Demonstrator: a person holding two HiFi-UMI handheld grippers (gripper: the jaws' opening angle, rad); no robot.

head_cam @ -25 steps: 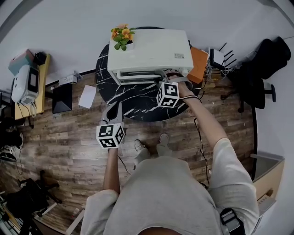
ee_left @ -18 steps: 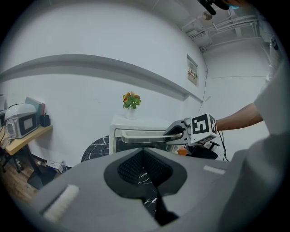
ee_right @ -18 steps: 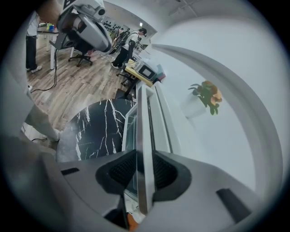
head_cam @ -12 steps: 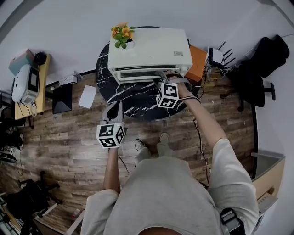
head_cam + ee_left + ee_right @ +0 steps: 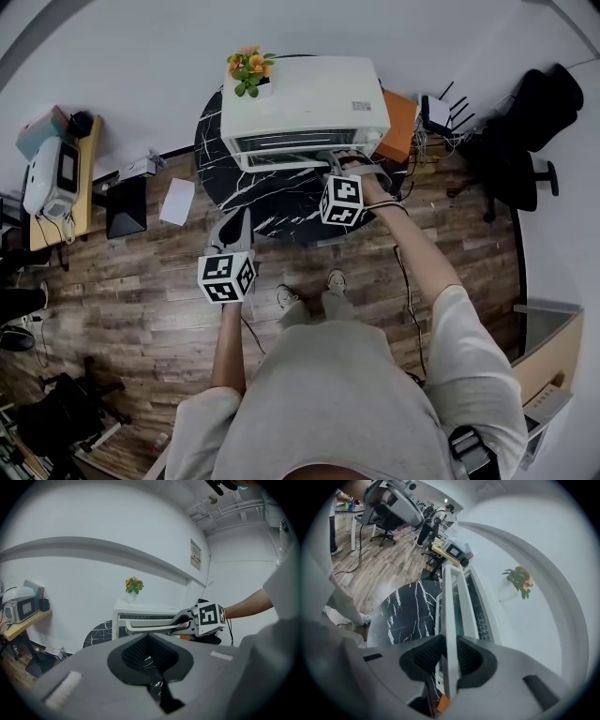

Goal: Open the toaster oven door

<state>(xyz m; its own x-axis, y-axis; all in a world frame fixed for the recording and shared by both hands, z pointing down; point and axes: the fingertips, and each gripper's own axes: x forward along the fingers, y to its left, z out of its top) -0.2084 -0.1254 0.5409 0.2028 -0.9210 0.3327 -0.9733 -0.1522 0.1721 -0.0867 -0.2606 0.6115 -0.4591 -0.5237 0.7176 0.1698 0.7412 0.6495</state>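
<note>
A: From the head view, what has the right gripper (image 5: 336, 161) got?

B: It sits at the right end of the door handle (image 5: 281, 157) of the white toaster oven (image 5: 305, 98), which stands at the back of a round black marble table (image 5: 272, 202). The left gripper (image 5: 234, 220) hangs over the table's near edge, well apart from the oven.

A: Any room around it?

B: The marble in front of the door is bare. A flower pot (image 5: 249, 73) sits on the oven's back left corner and an orange box (image 5: 397, 127) lies just beside its right side.

A: And the left gripper view?

B: The pads meet with nothing between them. A strip of marble shows under them, and beyond it the oven front with the other gripper on the handle. The gripper's own body hides the lower table.

A: The right gripper view?

B: The jaws are clamped on the white handle bar, one pad on each side. The bar runs away up the frame, with the door glass beside it. I can't tell how far the door stands off the oven.
</note>
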